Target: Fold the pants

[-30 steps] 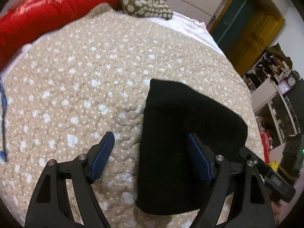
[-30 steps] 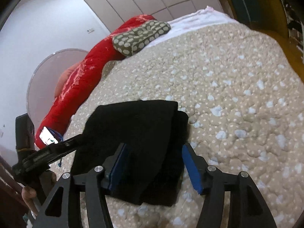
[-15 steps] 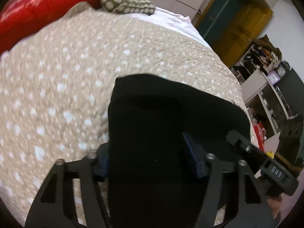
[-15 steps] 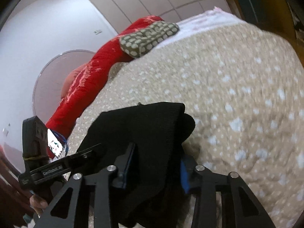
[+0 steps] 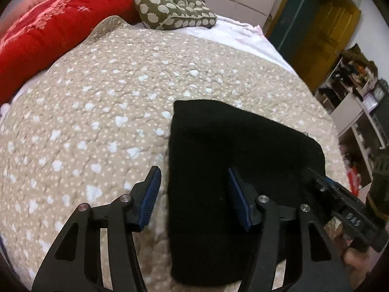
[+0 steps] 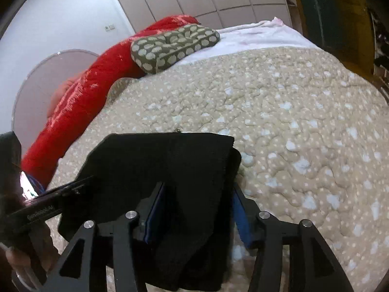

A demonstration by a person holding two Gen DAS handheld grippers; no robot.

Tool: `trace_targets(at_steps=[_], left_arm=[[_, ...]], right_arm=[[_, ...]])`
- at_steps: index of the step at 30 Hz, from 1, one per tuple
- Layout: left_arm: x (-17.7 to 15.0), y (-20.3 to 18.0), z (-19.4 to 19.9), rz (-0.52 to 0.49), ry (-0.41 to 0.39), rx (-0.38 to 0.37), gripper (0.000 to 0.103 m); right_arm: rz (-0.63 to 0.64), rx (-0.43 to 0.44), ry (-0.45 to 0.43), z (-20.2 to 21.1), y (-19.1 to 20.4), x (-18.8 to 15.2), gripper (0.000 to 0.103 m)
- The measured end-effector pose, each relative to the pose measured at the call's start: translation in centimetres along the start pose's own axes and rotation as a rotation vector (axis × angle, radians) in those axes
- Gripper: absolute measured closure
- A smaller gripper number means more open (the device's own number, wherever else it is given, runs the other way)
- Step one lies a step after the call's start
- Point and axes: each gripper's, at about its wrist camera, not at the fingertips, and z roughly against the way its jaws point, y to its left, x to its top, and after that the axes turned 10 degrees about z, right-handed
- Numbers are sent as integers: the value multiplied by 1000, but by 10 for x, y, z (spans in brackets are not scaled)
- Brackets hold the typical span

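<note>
The black pants point(image 5: 233, 160) lie folded into a compact rectangle on the beige quilted bedspread point(image 5: 102, 112). My left gripper point(image 5: 194, 194) is open, with its left finger over the quilt and its right finger over the pants' left part. In the right wrist view the pants point(image 6: 165, 165) fill the lower middle. My right gripper point(image 6: 197, 214) is open and straddles the pants' right edge, with cloth lying between its blue pads. The right gripper's body shows in the left wrist view point(image 5: 345, 214), at the pants' right side.
A red blanket point(image 5: 43, 31) and an olive spotted cushion point(image 5: 172, 12) lie at the head of the bed. A white sheet point(image 5: 238, 34) shows beyond the quilt. Shelves with clutter point(image 5: 357, 82) and a yellow door point(image 5: 323, 22) stand to the right of the bed.
Half a second ago both grippers were closed on the pants and had them raised. Now the pants lie flat on the quilt and both grippers have opened.
</note>
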Motion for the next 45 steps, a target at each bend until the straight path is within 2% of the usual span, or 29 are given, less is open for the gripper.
trace_targets(at_steps=[1,3,4,5,7,11,14,16,17,21,24,29,32,35,38,41,45], left_arm=[[-1,2,8,-9,-16,19,46],[-3,3,25,-16,-71,55,46],[-5,2,33,-17,-96,67,46],[-4,1,35,-17,-106,78,46],[-7,-4,28,-29,-92,119,46],[-16,-11,10,-39,-76,157,44],[-19,-15,4,-46,-92,190,36],[-17,-15,5,-46,-89,196,36],[-16,-15,8,-45,-87,198,36],[-17,-17,24,-42,-112,194,36],[-18,-18,31,-36,-129,191,36],[-20,-14,17,-28,-99,207,36],[-20,-11,14,-10,-100,184,36],[-19,-14,11,-21,-104,186,35],[-20,-17,11,-30,-105,198,35],[-20,-17,11,-24,-103,200,36],[-22,-17,11,-23,-107,206,36]], right_arm=[[7,-3,-11,9,0,0,53],[58,-86,-44,34,7,1,54],[82,-91,-76,47,10,3,59],[96,-68,-100,58,14,6,66],[113,-20,-116,71,24,11,68],[189,4,-53,58,50,-2,71],[189,-42,55,21,48,-19,70],[207,-51,19,21,49,-22,71],[212,-51,28,23,50,-20,71],[189,-19,-14,40,52,-1,71],[192,-46,-52,41,54,15,71],[170,-75,-27,10,51,38,71],[140,-98,28,-21,39,38,71],[135,-125,21,-33,32,37,70],[142,-117,31,-23,35,41,70],[147,-80,11,8,41,36,71],[173,-77,13,39,50,7,70]])
